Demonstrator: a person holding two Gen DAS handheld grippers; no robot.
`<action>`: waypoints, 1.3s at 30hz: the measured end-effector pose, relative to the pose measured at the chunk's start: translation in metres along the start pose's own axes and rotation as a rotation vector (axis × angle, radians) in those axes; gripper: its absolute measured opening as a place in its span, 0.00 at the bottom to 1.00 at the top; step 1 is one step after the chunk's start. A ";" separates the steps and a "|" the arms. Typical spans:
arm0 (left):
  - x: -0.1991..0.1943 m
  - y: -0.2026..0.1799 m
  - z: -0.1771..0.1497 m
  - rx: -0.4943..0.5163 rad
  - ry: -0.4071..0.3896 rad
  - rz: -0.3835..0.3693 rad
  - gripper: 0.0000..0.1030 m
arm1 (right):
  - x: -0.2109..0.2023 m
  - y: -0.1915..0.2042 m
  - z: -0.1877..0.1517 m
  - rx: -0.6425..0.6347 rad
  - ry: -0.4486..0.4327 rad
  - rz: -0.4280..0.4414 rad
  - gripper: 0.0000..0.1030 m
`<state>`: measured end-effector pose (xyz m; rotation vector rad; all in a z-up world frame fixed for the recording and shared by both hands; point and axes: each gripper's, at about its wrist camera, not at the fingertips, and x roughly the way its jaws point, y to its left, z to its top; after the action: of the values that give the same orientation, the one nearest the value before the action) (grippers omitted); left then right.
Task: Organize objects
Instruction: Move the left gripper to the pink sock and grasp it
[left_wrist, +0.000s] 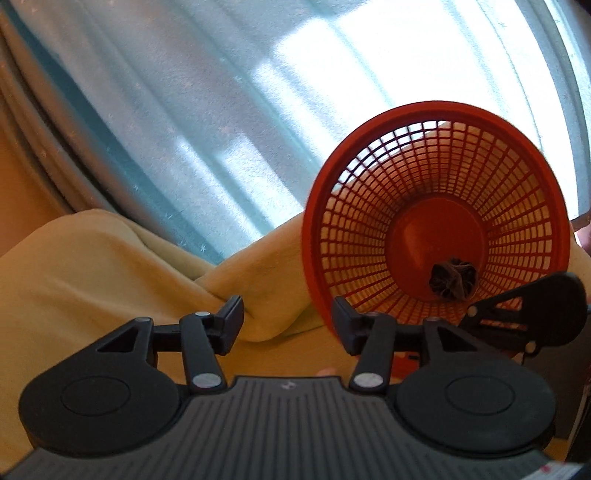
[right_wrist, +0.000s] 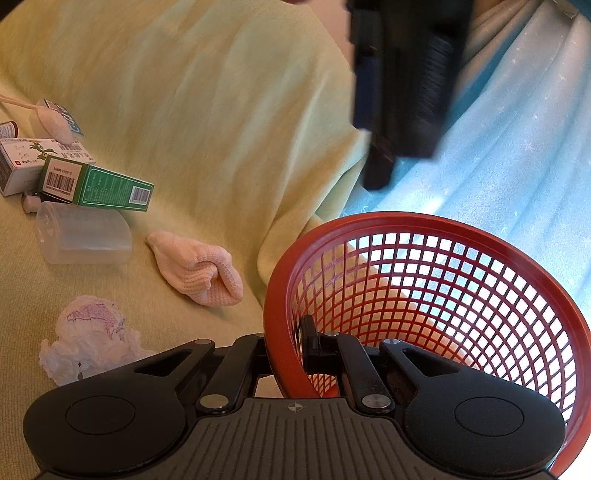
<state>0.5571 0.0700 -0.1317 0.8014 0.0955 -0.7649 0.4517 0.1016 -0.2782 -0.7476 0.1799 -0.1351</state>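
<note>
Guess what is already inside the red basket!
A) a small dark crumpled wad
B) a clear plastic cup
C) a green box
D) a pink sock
A: the left wrist view shows only a small dark crumpled wad lying in the bottom of the red basket.

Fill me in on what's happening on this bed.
A person is tidying up with two handheld tools. The right tool is clamped on the rim of a red mesh basket, holding it tilted. The left tool is open and empty beside it; a small dark wad lies in the basket. A sock, crumpled tissue and boxes wait on the blanket.
</note>
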 end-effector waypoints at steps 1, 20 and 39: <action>0.001 0.007 -0.005 -0.018 0.015 0.009 0.47 | 0.000 0.000 0.000 0.000 0.000 0.000 0.01; 0.073 0.011 -0.083 -0.141 0.282 -0.092 0.54 | -0.004 0.000 -0.004 -0.007 -0.005 0.000 0.01; 0.113 0.004 -0.102 -0.217 0.349 -0.145 0.11 | -0.002 0.000 -0.003 -0.011 0.001 0.002 0.01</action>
<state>0.6629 0.0757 -0.2410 0.7192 0.5456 -0.7298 0.4495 0.1001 -0.2805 -0.7584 0.1825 -0.1332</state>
